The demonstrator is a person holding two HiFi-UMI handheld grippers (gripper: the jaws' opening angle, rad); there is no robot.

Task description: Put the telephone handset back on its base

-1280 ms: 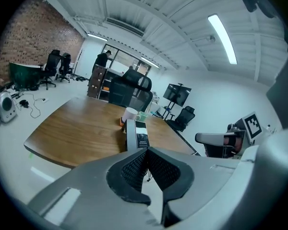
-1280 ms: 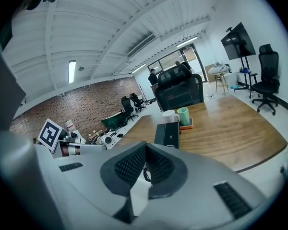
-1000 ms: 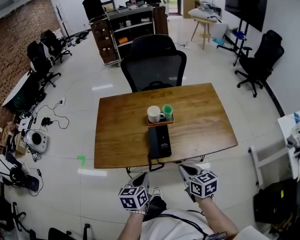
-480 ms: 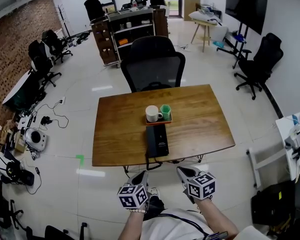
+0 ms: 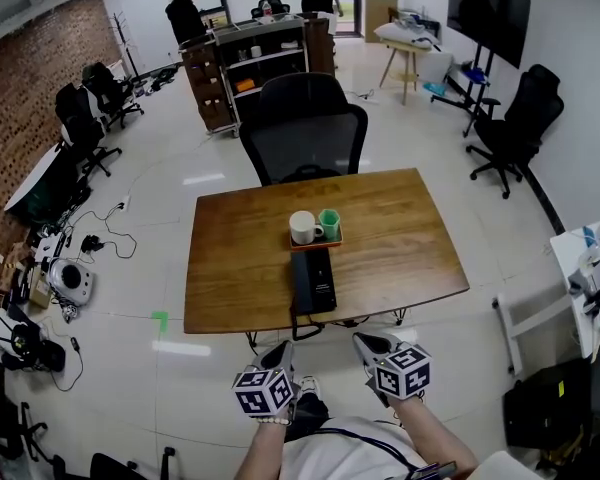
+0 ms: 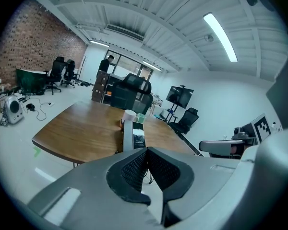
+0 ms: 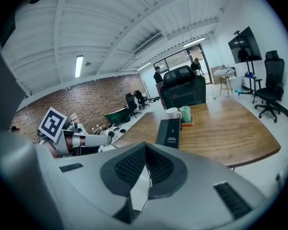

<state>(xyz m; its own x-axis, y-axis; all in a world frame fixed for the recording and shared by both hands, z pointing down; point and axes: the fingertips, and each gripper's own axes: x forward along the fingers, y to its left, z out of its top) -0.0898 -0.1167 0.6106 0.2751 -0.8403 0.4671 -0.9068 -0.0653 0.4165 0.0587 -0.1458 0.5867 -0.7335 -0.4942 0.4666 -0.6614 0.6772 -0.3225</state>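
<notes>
While we stand short of the table (image 5: 240, 268), our two grippers hang low in front of us, the left gripper (image 5: 278, 354) and the right gripper (image 5: 368, 346) side by side but apart. Each gripper view shows its jaws pressed together with nothing between them.

One black phone (image 5: 313, 280) lies on the wood near the edge closest to us, lengthwise toward us, with one cord (image 5: 298, 330) looping off that edge. From the head view we cannot tell the handset from its base.

Just beyond the phone sits one orange tray (image 5: 315, 241) bearing two vessels: one white mug (image 5: 302, 227) at left and one green cup (image 5: 329, 223) at right, close together.

One black chair (image 5: 305, 128) is at the table's far side. We count three more black chairs well apart from it, two by the brick wall at left and one at right. At the back, two people (image 5: 185, 13) stand by one shelf unit (image 5: 260, 58). One dark screen (image 5: 488, 10) stands at right.
</notes>
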